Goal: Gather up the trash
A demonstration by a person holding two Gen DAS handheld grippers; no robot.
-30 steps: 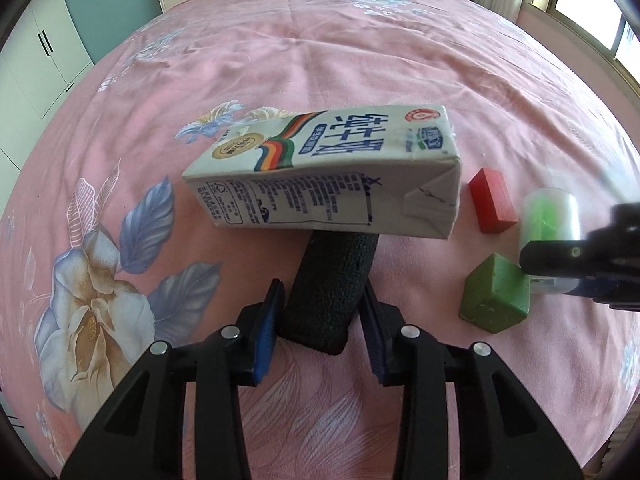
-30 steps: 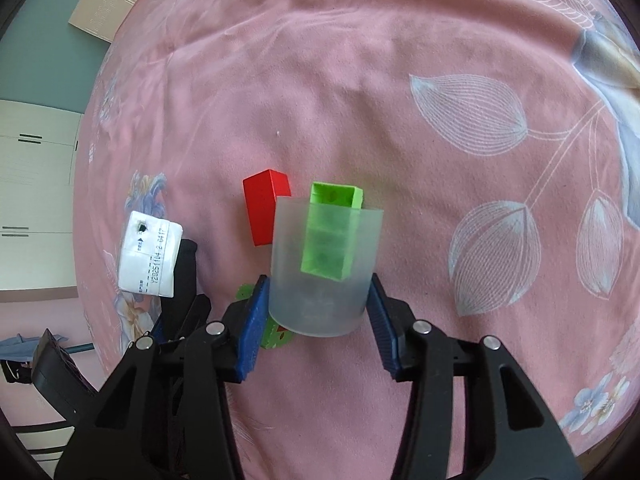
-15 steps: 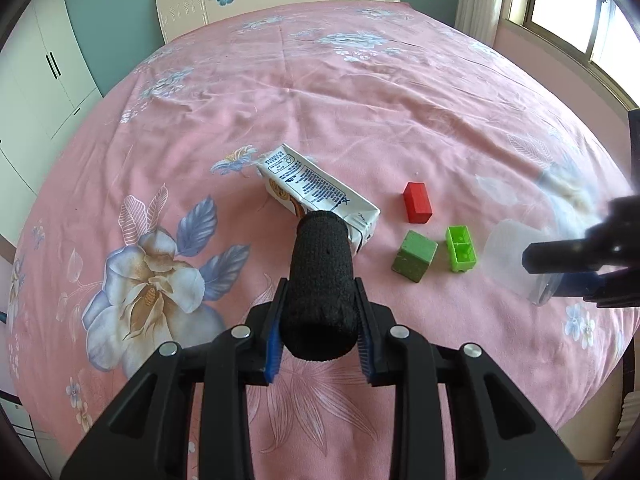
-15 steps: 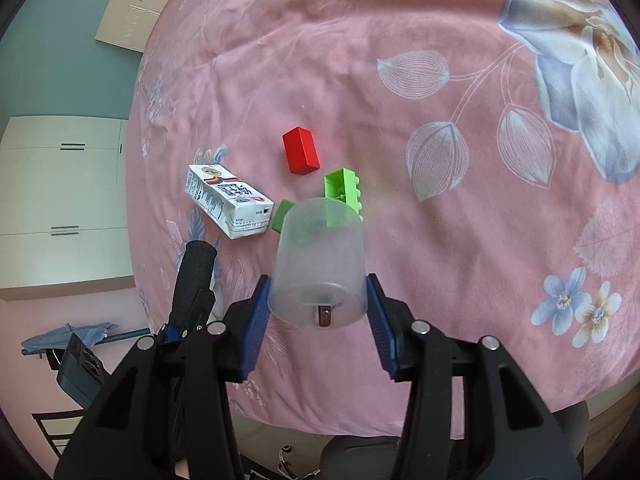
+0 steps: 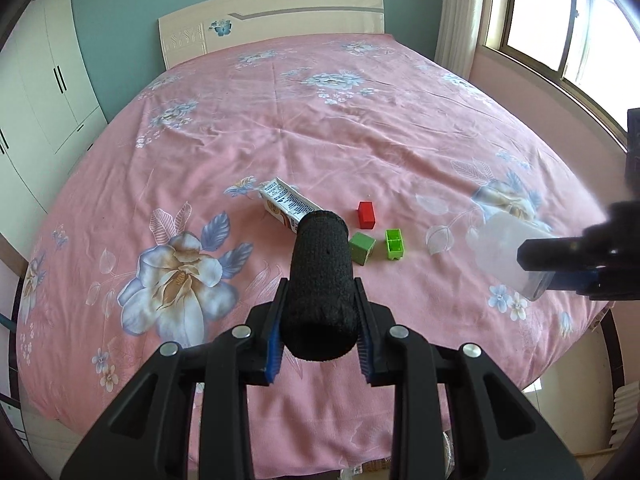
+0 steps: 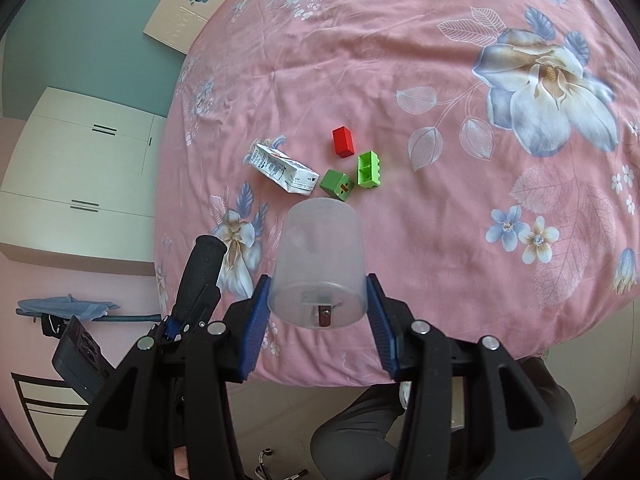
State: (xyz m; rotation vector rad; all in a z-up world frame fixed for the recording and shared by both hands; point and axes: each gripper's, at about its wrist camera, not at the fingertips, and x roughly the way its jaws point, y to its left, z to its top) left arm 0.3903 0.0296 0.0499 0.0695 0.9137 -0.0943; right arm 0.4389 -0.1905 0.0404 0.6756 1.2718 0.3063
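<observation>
My left gripper (image 5: 320, 340) is shut on a black foam cylinder (image 5: 322, 280) and holds it well above the bed. My right gripper (image 6: 318, 316) is shut on a translucent plastic cup (image 6: 320, 264), also raised; the cup shows at the right of the left wrist view (image 5: 508, 252). On the pink bedspread lie a white milk carton (image 6: 282, 168), a red block (image 6: 343, 142), a dark green block (image 6: 337, 185) and a light green brick (image 6: 369, 170). In the left wrist view the carton (image 5: 286, 204) is partly hidden behind the cylinder.
The bed (image 5: 320, 120) has a white headboard (image 5: 272, 20) at the far end. White wardrobes (image 5: 40, 88) stand to the left and a window (image 5: 560, 20) to the right. The bed's near edge (image 6: 400, 376) drops to the floor below my grippers.
Both grippers have pulled back and up from the bed with the cylinder and the cup. The carton and the blocks now look small and far.
</observation>
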